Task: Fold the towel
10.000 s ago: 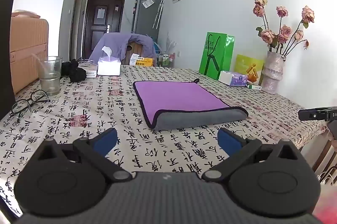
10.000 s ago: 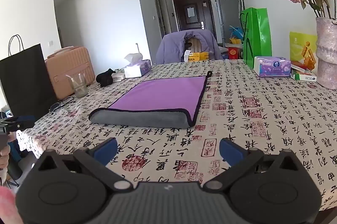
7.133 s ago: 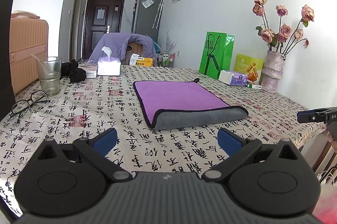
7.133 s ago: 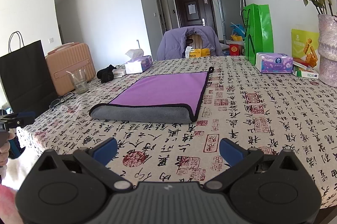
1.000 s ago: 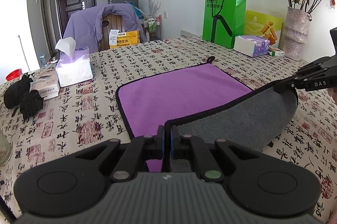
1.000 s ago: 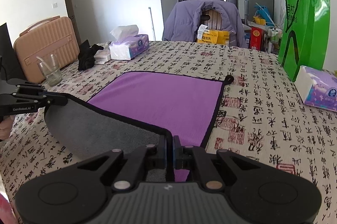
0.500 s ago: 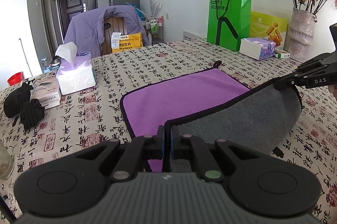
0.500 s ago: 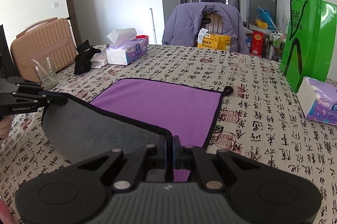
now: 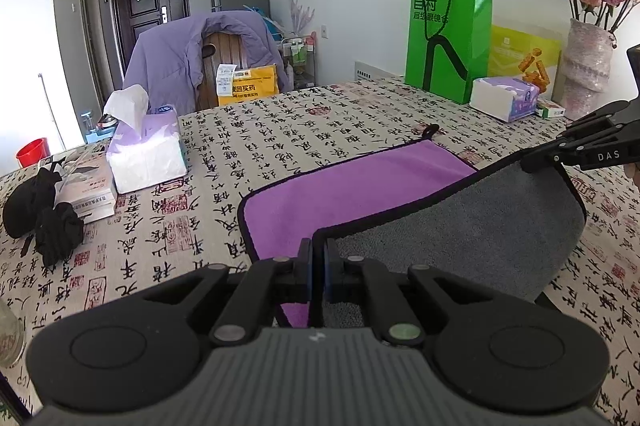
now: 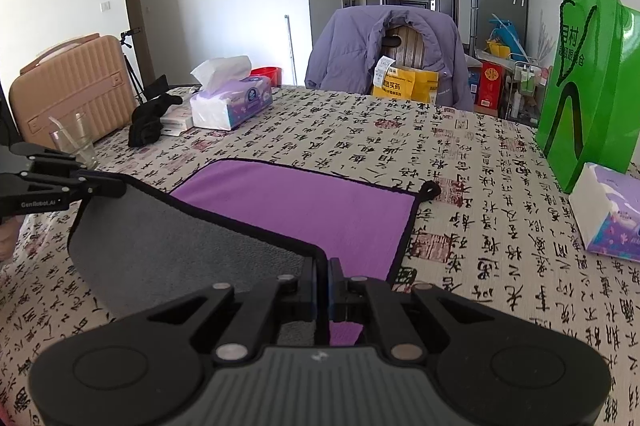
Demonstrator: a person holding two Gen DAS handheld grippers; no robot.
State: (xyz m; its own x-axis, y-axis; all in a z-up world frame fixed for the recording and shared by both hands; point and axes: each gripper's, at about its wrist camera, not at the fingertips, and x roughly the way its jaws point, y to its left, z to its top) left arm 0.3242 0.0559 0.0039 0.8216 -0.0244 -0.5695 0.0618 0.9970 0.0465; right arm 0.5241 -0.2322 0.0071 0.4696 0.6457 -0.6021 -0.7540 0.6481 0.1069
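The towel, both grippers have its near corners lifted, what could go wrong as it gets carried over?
1. The left gripper and right gripper each pinch only a thin bit of the towel hem, so a corner might slip out.
2. The lifted edge sags between them, so the fold could land crooked.
3. The half lying on the table may get dragged along.

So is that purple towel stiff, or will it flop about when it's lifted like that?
Probably floppy: the towel sags in a curve between the left claw and the right claw. It looks light, since corner pinches alone hold it up. Its plush gray underside likely isn't slippery.
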